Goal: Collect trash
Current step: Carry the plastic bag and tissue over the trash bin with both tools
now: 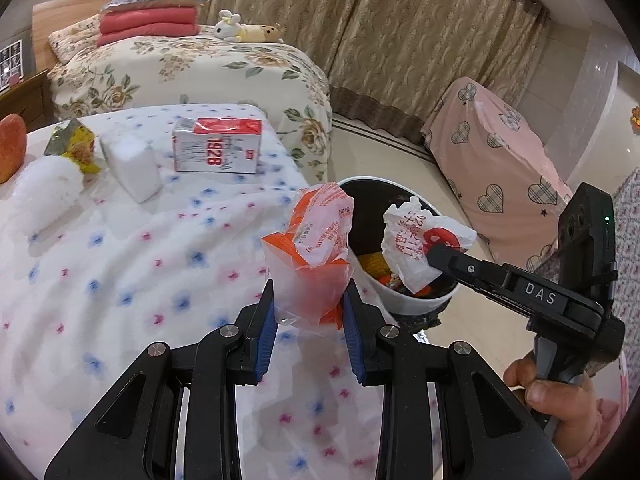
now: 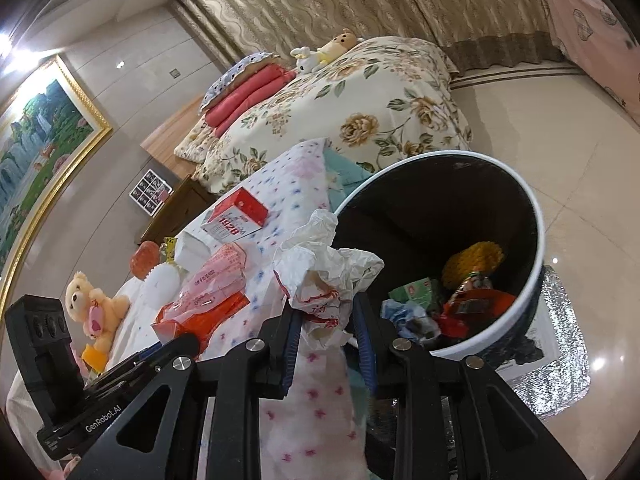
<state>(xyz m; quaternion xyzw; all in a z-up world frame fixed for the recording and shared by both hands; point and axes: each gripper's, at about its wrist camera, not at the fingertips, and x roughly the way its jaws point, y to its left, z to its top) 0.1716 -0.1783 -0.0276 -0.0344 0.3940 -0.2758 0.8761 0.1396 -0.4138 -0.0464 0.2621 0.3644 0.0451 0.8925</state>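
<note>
My left gripper point(image 1: 310, 304) is shut on a crumpled orange-and-white plastic bag point(image 1: 316, 248), held above the dotted white tablecloth point(image 1: 120, 280) near its right edge. My right gripper point(image 2: 326, 320) is shut on a crumpled white wrapper with red print point(image 2: 324, 276); the left wrist view shows the wrapper point(image 1: 420, 240) over the bin's opening. The round white bin with a black inside point(image 1: 416, 300) stands on the floor beside the table and holds several pieces of trash point(image 2: 460, 300). The orange bag point(image 2: 204, 304) also shows in the right wrist view.
On the table lie a red-and-white carton point(image 1: 218, 146), a white foam block point(image 1: 134, 166), a fluffy white wad point(image 1: 48, 192), a yellow wrapper point(image 1: 76, 144) and an apple point(image 1: 10, 144). A teddy bear point(image 2: 94, 304) sits at the table's end. A floral bed point(image 1: 192, 68) stands behind, a pink-covered piece point(image 1: 492, 152) right.
</note>
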